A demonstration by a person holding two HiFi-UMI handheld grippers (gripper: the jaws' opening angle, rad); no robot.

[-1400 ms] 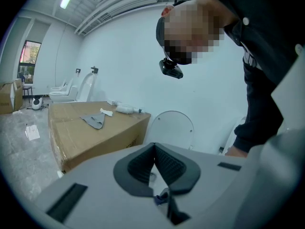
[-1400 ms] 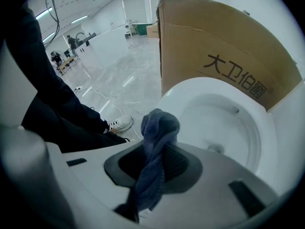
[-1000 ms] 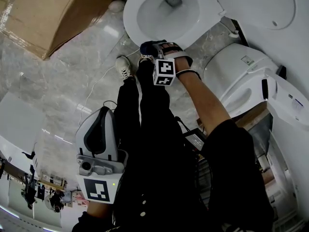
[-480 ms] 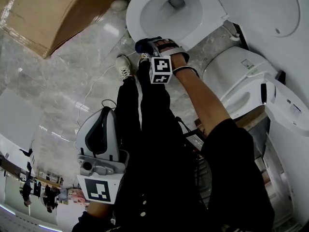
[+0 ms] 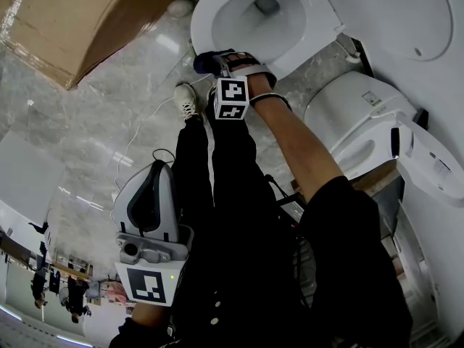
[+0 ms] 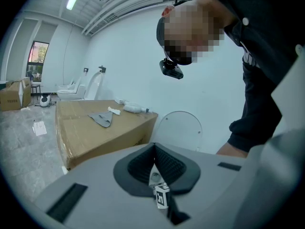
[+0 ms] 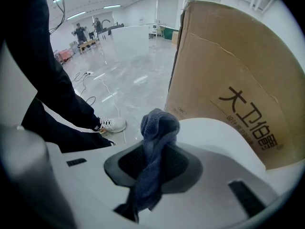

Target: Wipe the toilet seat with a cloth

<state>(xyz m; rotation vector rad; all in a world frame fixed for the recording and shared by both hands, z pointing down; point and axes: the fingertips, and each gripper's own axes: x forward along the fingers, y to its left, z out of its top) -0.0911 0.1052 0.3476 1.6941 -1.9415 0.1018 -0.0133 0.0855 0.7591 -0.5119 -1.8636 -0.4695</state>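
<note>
At the toilet seat point(image 5: 201, 17), right gripper point(image 7: 152, 156) clamps bunched blue-grey cloth point(image 7: 159, 123); left gripper point(image 6: 153, 149) closed.

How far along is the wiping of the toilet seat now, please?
Done: the right claw is shut on the cloth. In hand: the cloth sits at the front rim of the toilet seat. Left: the remaining rim; no frame shows which parts are wiped. The left claw is shut and empty.

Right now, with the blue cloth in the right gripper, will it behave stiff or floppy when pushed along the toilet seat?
Probably floppy: the cloth bunches beyond the right gripper, and its tail droops limp. It looks soft and light, so it would likely fold against the toilet seat rather than slide flat.
</note>
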